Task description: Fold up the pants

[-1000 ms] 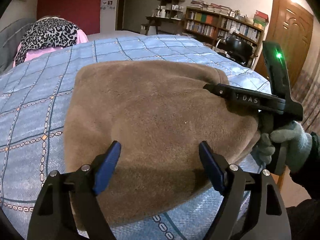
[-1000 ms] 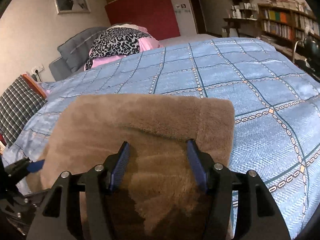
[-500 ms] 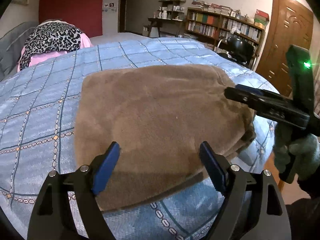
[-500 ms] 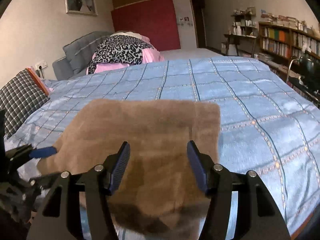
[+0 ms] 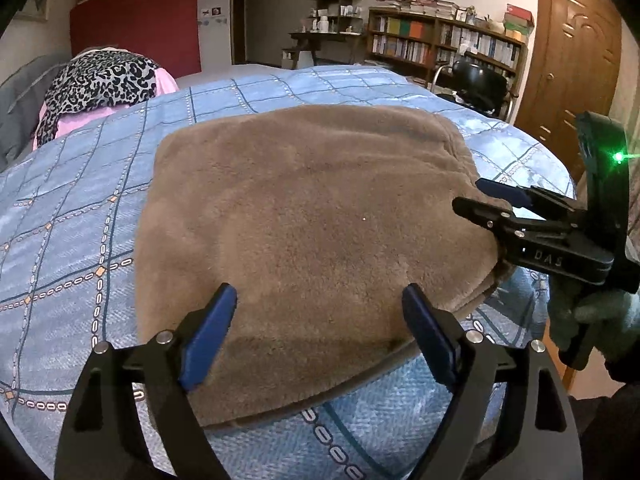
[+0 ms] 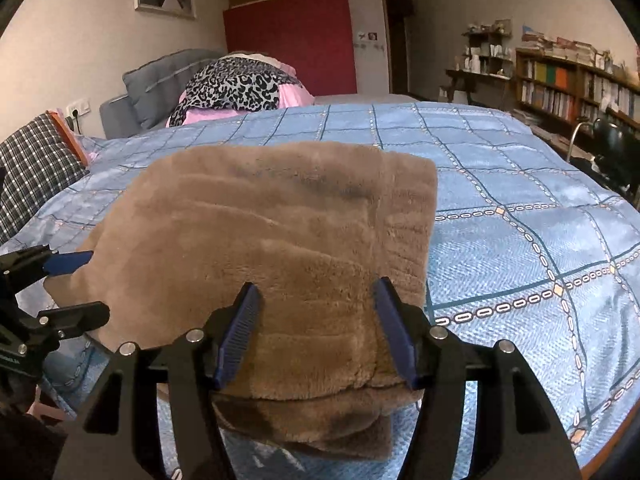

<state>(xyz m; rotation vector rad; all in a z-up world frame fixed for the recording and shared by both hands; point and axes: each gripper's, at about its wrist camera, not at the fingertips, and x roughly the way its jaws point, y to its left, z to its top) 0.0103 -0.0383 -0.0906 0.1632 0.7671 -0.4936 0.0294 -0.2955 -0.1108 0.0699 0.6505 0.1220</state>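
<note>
Both the left hand-held gripper [image 5: 318, 334] and right hand-held gripper [image 6: 316, 330] stand apart, clamping nothing, over folded brown pants [image 5: 312, 216] on the blue-quilted bed [image 6: 520, 220].

The left gripper [image 5: 318, 334] was held tilted downward, its blue-padded jaws spread wide and just opened further, nothing pressed between them. The right gripper [image 6: 316, 330] was held in a gloved hand [image 5: 592, 316], jaws parted, nothing clamped.

The brown pants [image 5: 312, 216] are thick, plush fleece, soft and matt. The blue bedspread [image 6: 520, 248] is a finer woven cloth with a printed grid. Behind stands a glossy wooden door [image 5: 576, 48].
</note>
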